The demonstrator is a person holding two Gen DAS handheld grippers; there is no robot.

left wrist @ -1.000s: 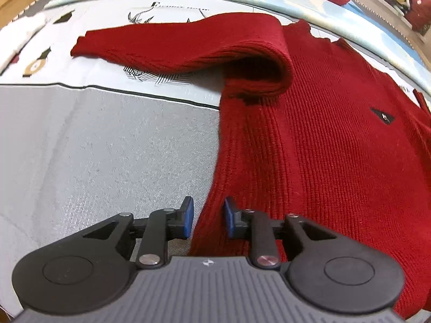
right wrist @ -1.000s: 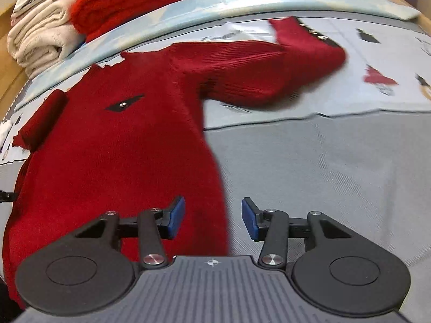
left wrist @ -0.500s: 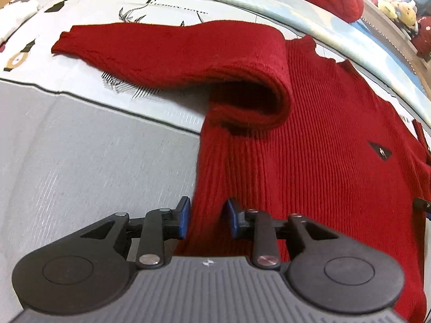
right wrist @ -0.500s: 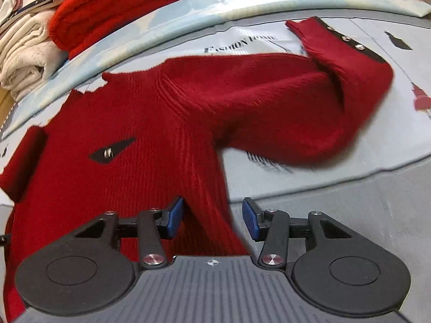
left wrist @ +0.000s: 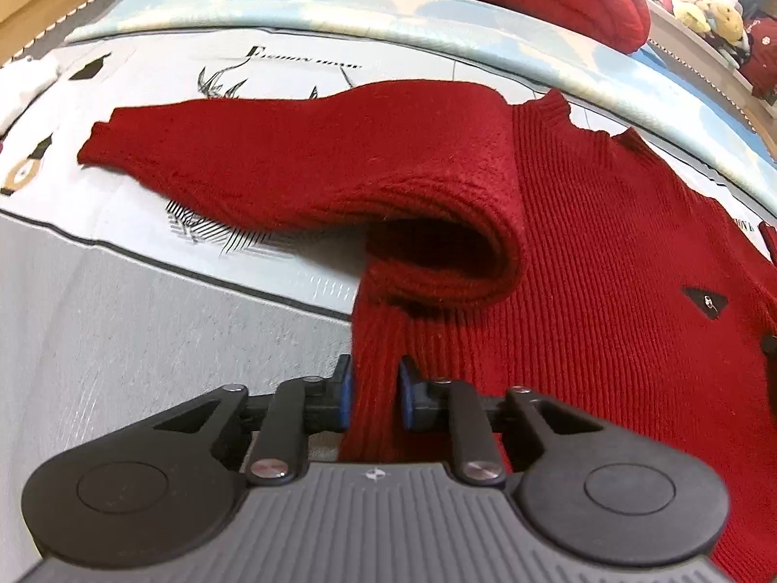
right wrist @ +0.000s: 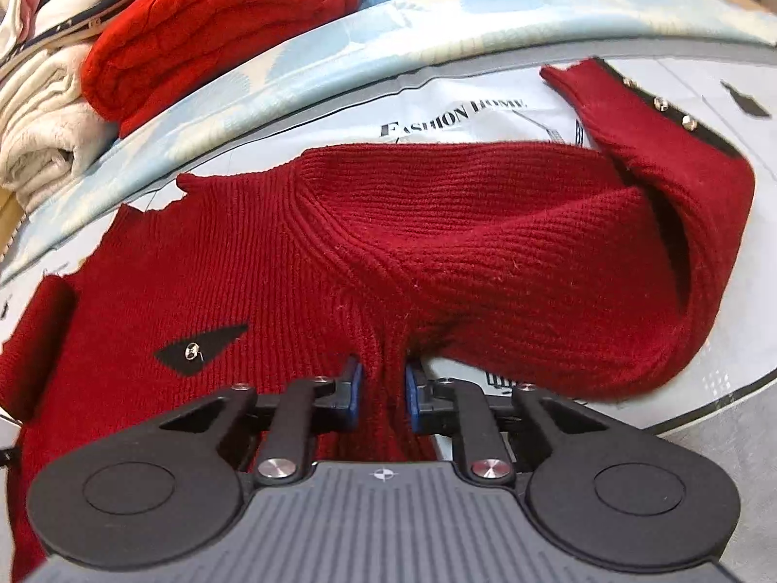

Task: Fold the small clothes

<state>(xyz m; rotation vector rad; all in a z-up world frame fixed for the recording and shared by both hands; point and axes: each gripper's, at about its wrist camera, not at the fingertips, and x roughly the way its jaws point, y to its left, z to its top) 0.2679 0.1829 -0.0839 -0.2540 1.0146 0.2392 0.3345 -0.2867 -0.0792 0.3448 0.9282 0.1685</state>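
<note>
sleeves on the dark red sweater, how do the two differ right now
The left sleeve lies stretched outward with a plain cuff. The right sleeve doubles back on itself, and its cuff carries a dark strip with metal studs. Both are the same dark red knit, resting on the printed sheet.

My left gripper [left wrist: 371, 398] has narrowed: its jaws are closing, and the blue pads now press the side edge of the red sweater [left wrist: 607, 291], where a second ago they stood apart astride it. My right gripper [right wrist: 381, 396] has shifted from the lower hem up to the side seam under the sleeve [right wrist: 534, 243]; its jaws are closing on a bunched ridge of knit. That sleeve, formerly far off at 1 o'clock, now fills the right wrist view from 12 to 3 o'clock.
</note>
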